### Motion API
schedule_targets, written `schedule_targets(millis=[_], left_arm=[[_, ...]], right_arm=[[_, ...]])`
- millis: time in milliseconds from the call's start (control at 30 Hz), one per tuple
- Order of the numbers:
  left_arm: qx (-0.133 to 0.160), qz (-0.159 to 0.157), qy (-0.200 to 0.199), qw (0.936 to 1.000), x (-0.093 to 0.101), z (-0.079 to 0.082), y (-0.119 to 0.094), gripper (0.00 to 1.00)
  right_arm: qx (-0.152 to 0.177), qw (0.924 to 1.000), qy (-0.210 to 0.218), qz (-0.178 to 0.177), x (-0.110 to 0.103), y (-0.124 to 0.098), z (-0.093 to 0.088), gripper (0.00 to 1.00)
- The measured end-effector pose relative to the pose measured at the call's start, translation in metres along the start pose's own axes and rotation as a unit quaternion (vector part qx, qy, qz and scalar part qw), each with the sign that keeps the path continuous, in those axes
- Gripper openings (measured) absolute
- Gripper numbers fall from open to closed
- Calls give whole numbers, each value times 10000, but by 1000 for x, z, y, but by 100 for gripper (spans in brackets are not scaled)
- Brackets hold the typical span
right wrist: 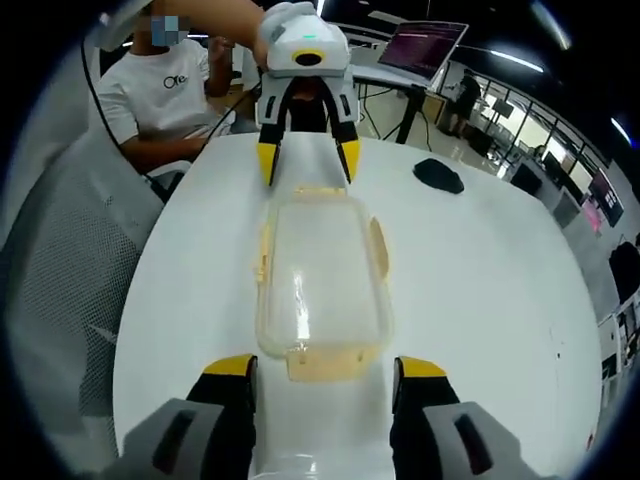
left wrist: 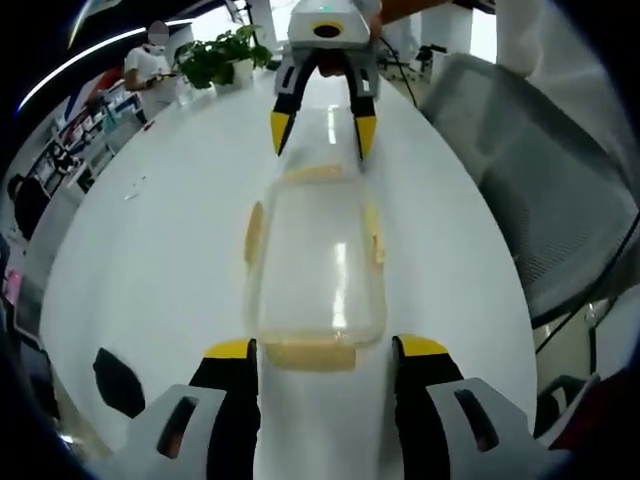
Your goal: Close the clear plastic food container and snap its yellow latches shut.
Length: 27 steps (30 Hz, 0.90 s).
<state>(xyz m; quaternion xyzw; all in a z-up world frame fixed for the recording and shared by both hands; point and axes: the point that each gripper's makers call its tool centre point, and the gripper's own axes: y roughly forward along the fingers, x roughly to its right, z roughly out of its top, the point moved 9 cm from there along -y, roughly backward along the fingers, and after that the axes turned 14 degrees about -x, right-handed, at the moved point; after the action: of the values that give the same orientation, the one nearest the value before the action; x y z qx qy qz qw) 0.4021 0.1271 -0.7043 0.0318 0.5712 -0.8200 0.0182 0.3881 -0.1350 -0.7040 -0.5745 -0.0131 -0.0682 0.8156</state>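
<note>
A white table (left wrist: pixel 150 260) carries the clear plastic container (left wrist: pixel 315 265), lid on, lying lengthwise between two facing grippers. Beside the table stands a grey mesh chair (left wrist: pixel 545 190). In left gripper view, a potted plant (left wrist: pixel 222 55) sits at the table's far end, w/ a person (left wrist: pixel 148 68) behind it. In right gripper view, a seated person in a white shirt (right wrist: pixel 160 95) is near, a laptop (right wrist: pixel 425 48) behind, and a dark object (right wrist: pixel 438 175) lies on the tabletop. Left gripper (left wrist: pixel 325 350) and right gripper (right wrist: pixel 325 368) both have jaws spread, each flanking a yellow end latch (right wrist: pixel 325 365), not pinching it.
</note>
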Motion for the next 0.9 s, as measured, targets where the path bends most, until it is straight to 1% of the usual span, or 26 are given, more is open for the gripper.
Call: schedule_targets(millis=[267, 400, 467, 567, 667, 733, 900], left_arm=[[-61, -72, 48, 9999, -5, -2, 6, 52], [-109, -179, 131, 9997, -4, -1, 9, 51], [-147, -206, 177, 9995, -5, 0, 12, 51], [-174, -163, 216, 9995, -7, 1, 13, 51], [-139, -187, 216, 9995, -9, 1, 13, 51], [-130, -194, 189, 9995, -10, 2, 13, 49], [-140, -201, 179, 9995, -11, 1, 13, 49]], right_arm=[[-29, 10000, 6, 43, 1, 5, -1, 52], [-214, 9997, -37, 142, 3, 10, -1, 51], [-234, 9996, -45, 173, 3, 12, -1, 52], [-279, 9993, -61, 236, 3, 13, 0, 52], [-455, 9986, -44, 281, 6, 15, -1, 51], [-451, 9985, -66, 306, 7, 16, -1, 50], [-496, 9980, -153, 365, 6, 20, 0, 50]])
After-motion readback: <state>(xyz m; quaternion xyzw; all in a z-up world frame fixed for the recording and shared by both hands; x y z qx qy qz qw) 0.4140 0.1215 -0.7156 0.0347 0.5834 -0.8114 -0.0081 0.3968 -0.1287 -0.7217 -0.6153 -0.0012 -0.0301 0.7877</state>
